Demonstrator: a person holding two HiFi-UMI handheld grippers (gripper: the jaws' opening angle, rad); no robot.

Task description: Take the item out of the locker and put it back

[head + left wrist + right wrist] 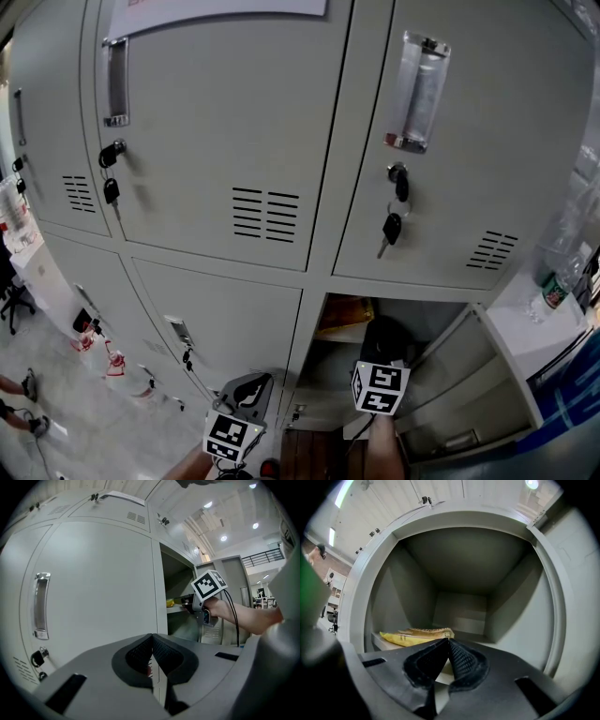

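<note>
Inside, only the right gripper view shows the open locker compartment in full: a plain grey metal box with smooth walls and one yellow packet, flat and crinkled, lying on the compartment floor at the left, toward the front. The right tongs point into this opening with their two dark, ribbed pads pressed together and nothing between them; the packet lies just beyond the tips, not held. The head view gives what that view lacks: the bank of grey lockers from above, with two upper doors closed, each carrying one clear plastic handle and a key hanging from its lock, and three sets of louvred vents. It also shows the compartment's door swung out to the right and one clear plastic bottle at the far right edge. The left gripper view shows the scene from the side: a closed door with a handle, the packet as a small yellow spot inside the opening, and the other gripper's marker cube at its mouth. The left tongs are closed, pads touching, empty, and held outside the locker in front of the closed door.
</note>
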